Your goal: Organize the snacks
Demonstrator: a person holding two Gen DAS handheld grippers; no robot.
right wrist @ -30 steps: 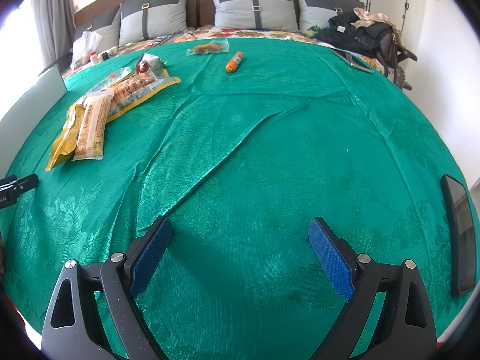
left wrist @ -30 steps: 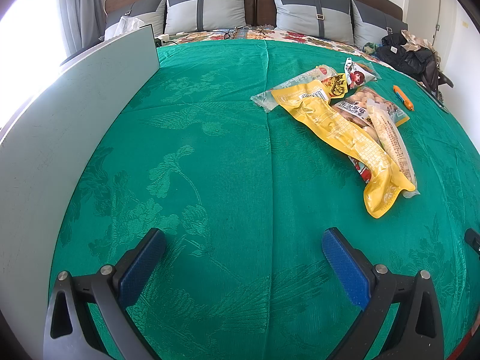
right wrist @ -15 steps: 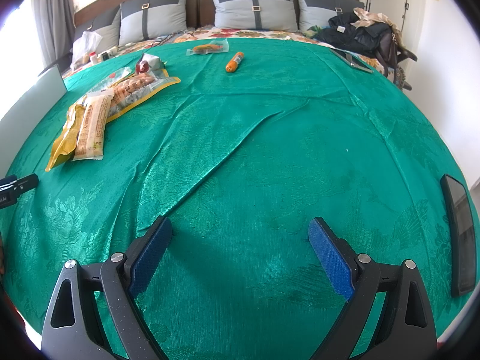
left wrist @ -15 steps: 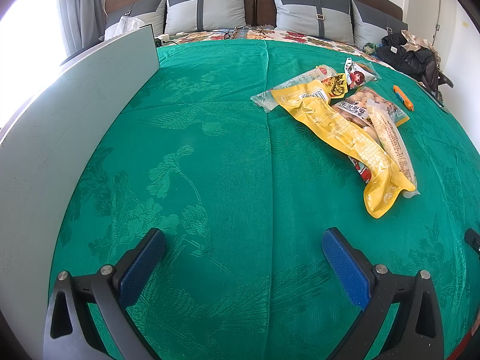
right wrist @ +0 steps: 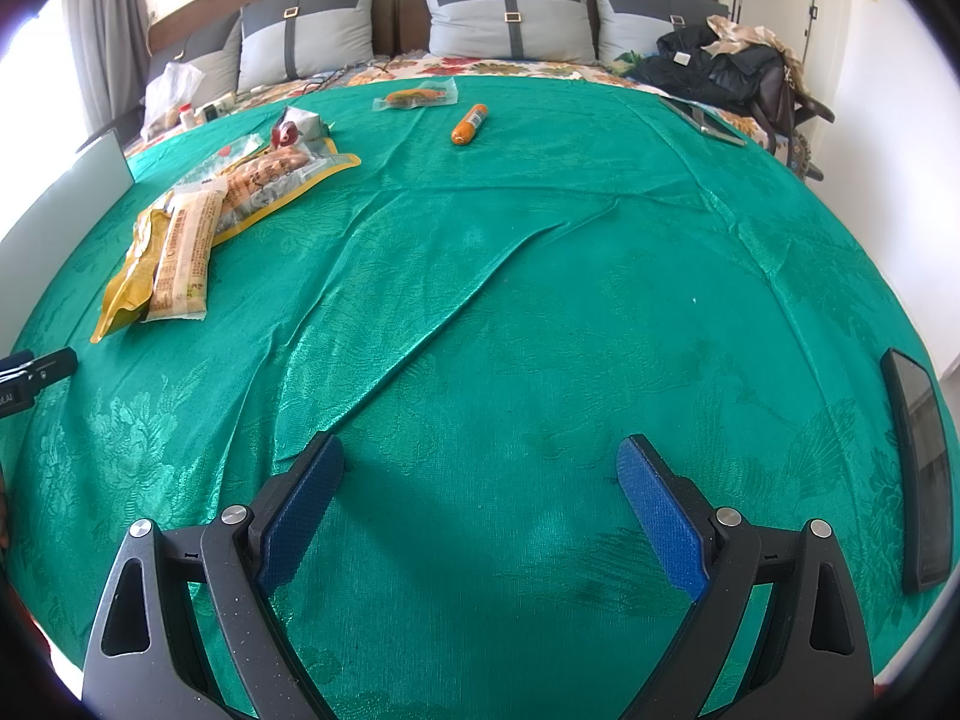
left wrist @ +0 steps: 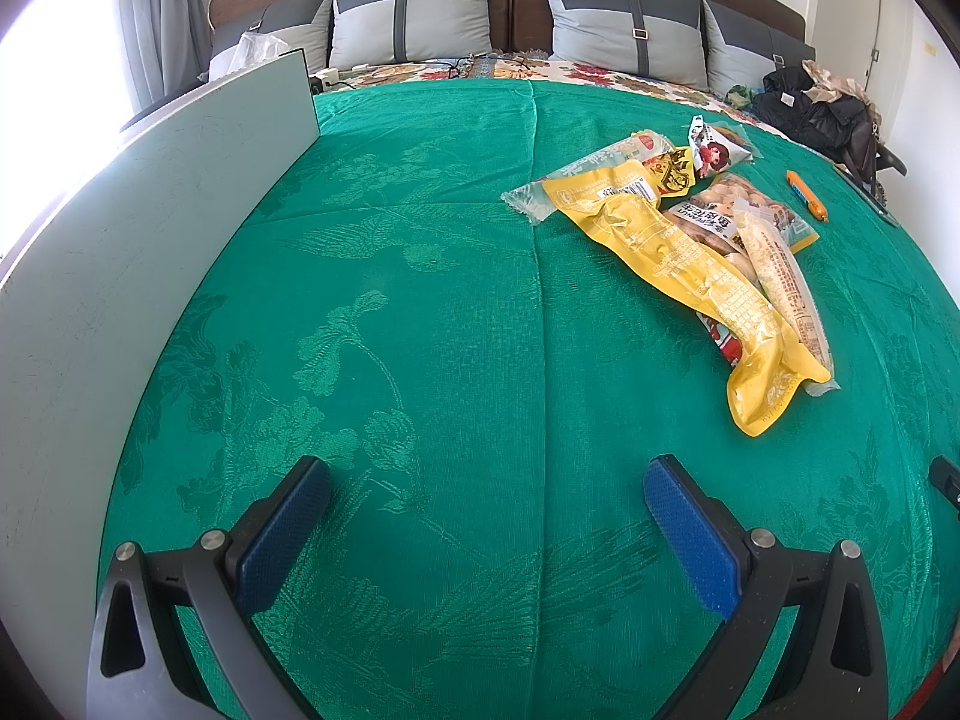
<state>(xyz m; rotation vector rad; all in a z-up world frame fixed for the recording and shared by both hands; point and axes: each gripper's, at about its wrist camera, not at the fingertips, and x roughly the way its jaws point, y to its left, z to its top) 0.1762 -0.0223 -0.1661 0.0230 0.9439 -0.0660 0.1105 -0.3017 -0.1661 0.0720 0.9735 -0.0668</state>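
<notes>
Snacks not yet sorted, both tongs empty.
Left tongs (left wrist: 486, 504) and right tongs (right wrist: 480, 480) gape wide over the bed (right wrist: 540, 300); the snack pile (left wrist: 696, 252) lies heaped, sausage (right wrist: 468, 124) and what may be another packet (right wrist: 415, 98) apart.

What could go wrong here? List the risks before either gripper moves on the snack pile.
The yellow bag overlaps the other packets, so lifting it may drag the clear-wrapped bar along. The green cloth lies wrinkled and could bunch under a low left gripper. The orange sausage lies apart and could be missed.
</notes>
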